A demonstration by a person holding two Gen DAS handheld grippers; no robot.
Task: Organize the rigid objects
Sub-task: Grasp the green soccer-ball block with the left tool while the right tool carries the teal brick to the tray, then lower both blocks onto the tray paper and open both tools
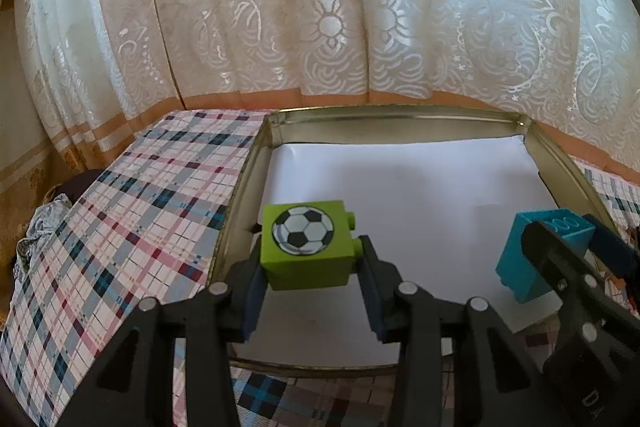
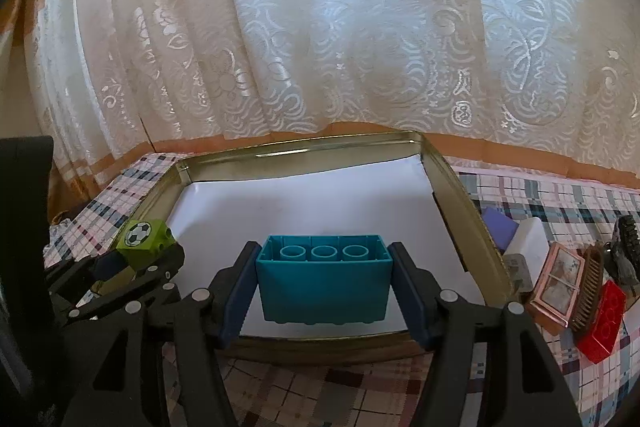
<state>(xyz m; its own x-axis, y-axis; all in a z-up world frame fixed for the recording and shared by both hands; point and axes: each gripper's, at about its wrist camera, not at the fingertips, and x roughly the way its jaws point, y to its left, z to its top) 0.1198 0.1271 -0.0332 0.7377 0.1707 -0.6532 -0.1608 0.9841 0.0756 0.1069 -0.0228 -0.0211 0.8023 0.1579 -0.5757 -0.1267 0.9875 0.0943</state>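
While both hover over the tin (image 1: 256, 163), the left tool (image 1: 310, 273) clamps a green block (image 1: 306, 247) and the right tool (image 2: 324, 285) a teal brick (image 2: 324, 287), seemingly poised to set them inside.

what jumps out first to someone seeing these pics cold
Two bright toy bricks held over a shallow metal tin lined with white paper: a lime-green brick with a football sticker in the left gripper, and a teal plastic brick, hollow underside showing, in the right gripper. Behind hangs a cream lace curtain.
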